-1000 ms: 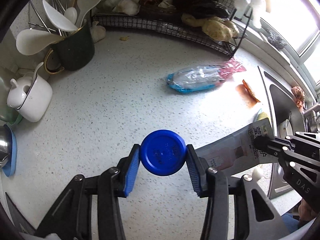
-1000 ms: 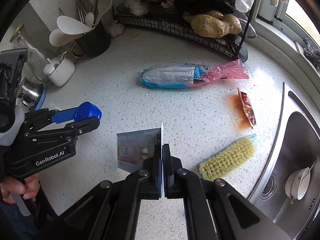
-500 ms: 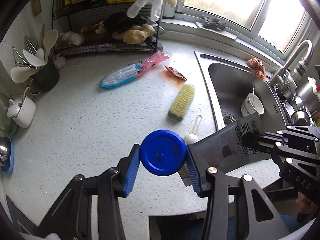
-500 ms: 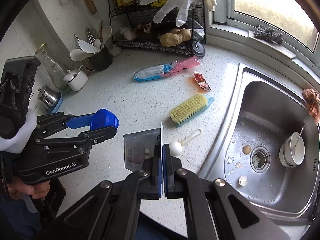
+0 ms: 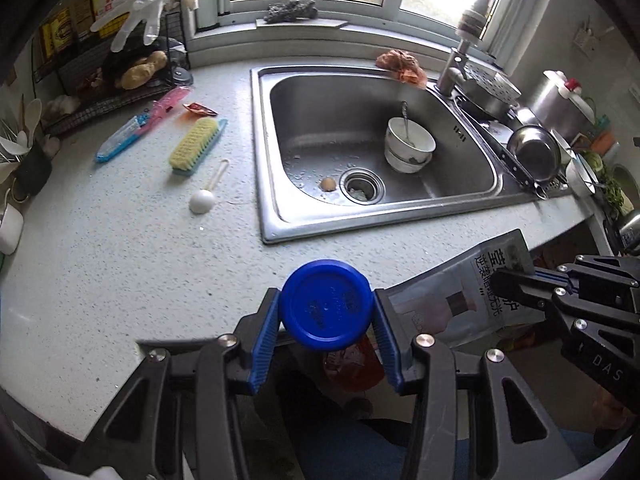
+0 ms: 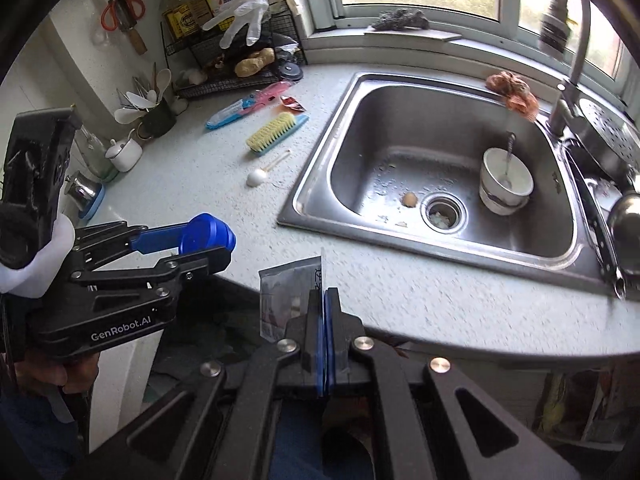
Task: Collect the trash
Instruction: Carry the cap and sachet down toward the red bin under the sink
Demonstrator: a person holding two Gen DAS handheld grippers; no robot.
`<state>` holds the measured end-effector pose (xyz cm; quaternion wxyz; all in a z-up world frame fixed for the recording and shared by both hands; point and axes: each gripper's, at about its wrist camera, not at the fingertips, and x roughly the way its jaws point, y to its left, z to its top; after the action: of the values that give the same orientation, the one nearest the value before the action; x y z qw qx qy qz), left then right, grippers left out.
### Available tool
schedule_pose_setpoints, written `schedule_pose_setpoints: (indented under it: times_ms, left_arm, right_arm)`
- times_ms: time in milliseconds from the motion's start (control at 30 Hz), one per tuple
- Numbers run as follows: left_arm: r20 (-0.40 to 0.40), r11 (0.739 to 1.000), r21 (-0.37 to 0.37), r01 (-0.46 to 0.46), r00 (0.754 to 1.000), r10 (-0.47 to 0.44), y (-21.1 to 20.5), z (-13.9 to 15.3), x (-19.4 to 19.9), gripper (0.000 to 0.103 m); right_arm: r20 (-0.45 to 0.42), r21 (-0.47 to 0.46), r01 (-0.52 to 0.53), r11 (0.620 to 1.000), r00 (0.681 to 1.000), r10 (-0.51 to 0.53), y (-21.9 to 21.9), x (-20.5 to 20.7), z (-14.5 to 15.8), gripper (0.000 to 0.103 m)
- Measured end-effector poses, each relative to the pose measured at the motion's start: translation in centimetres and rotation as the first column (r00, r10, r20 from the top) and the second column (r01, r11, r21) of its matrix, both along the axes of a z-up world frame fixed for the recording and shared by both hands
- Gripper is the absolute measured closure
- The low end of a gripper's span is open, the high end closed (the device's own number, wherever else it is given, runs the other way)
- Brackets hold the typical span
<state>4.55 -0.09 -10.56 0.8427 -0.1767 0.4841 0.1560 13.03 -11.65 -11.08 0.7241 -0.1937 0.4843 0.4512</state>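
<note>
A round blue cap (image 5: 327,305) sits clamped between the blue pads of my left gripper (image 5: 327,310), out past the counter's front edge. From the right wrist view the same cap (image 6: 206,232) shows side-on in the left gripper (image 6: 208,242). My right gripper (image 6: 323,300) is shut on the edge of a flat grey printed pouch (image 6: 284,300). That pouch (image 5: 460,296) hangs just right of the cap, with the right gripper (image 5: 500,280) pinching its corner. On the counter lie a blue-and-pink plastic wrapper (image 5: 136,128) and a small red sachet (image 5: 199,109).
A steel sink (image 5: 264,168) holds stacked bowls (image 5: 409,148) and a brown scrap (image 5: 328,184) by the drain. A yellow scrub brush (image 5: 196,146) and a white scoop (image 5: 203,200) lie left of it. Something red (image 5: 352,364) shows below the counter edge, under the cap.
Both grippers have drawn back from the counter's left part to beyond its front edge, near the sink. Each keeps its hold, the left on the cap and the right on the pouch.
</note>
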Motion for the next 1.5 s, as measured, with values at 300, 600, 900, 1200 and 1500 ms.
schedule_pose_setpoints:
  times_ms: [300, 600, 900, 1200, 1500]
  left_arm:
    - [-0.056, 0.988, -0.036, 0.151, 0.987, -0.152, -8.9, -3.3, 2.3, 0.06]
    - [-0.127, 0.974, -0.085, 0.21, 0.967, -0.22, -12.4, -9.4, 2.7, 0.06]
    - [-0.189, 0.974, -0.057, 0.219, 0.956, -0.226, -12.1, -20.7, 2.5, 0.06]
    - [-0.202, 0.977, -0.077, 0.198, 0.957, -0.21, -11.2, -35.8, 1.8, 0.06]
    - [-0.223, 0.976, -0.065, 0.207, 0.951, -0.216, -11.0, -46.9, 3.4, 0.06]
  right_arm:
    - [-0.067, -0.052, 0.171, 0.984, 0.982, -0.174, -8.9, 0.0, -3.2, 0.102]
    - [-0.159, -0.112, 0.248, 0.962, 0.951, -0.264, -11.5, -0.3, -8.9, 0.102]
    - [-0.245, -0.198, 0.235, 0.952, 0.928, -0.28, -10.5, -0.2, -21.2, 0.102]
    - [-0.24, -0.236, 0.174, 0.956, 0.943, -0.23, -7.6, 0.7, -36.2, 0.102]
    - [-0.255, -0.28, 0.194, 0.94, 0.929, -0.268, -7.6, 2.3, -48.4, 0.102]
